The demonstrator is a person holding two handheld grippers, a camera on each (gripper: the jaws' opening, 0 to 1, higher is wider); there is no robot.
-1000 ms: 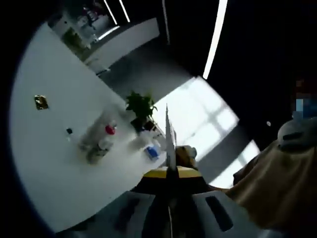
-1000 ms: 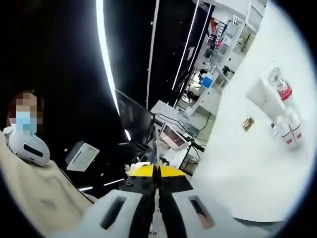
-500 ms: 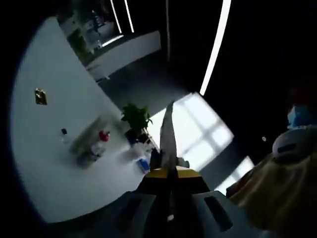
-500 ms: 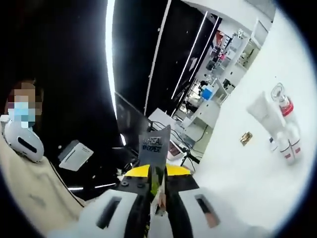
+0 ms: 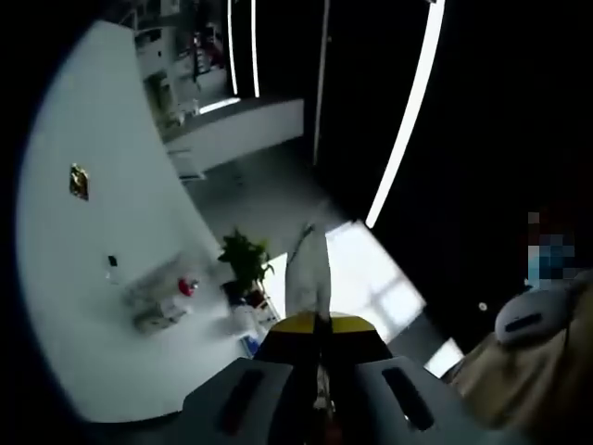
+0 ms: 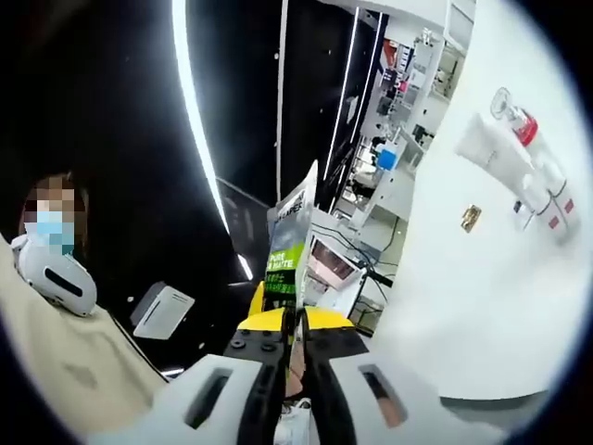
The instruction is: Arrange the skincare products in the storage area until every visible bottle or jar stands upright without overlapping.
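Both claws are clamped on the same flat thing, so start with the left claw [image 5: 320, 371]: its jaws are pressed together on the edge of a thin pale sachet [image 5: 309, 271] that rises straight ahead of it, and off to its left, well apart, lies the white surface [image 5: 83, 306] with a small cluster of skincare products [image 5: 159, 301] that seem to lie on their sides, a red cap among them, and a potted plant [image 5: 246, 264] just beyond them. In the right gripper view the right claw [image 6: 296, 357] is likewise closed tight on a green and white sachet [image 6: 289, 246] that stands up from between its jaws, and far to its right the same surface [image 6: 473, 306] carries the white tubes and bottles [image 6: 523, 176], tipped over and touching one another. I judge the main risk to be the sachet itself: held by a narrow edge from two sides, it could tear, crease or slip free if the hands pull apart or twist unevenly. Both claws are also aimed away from the products, so swinging back fast could knock the lying bottles further, or off the surface, since they look ready to roll.
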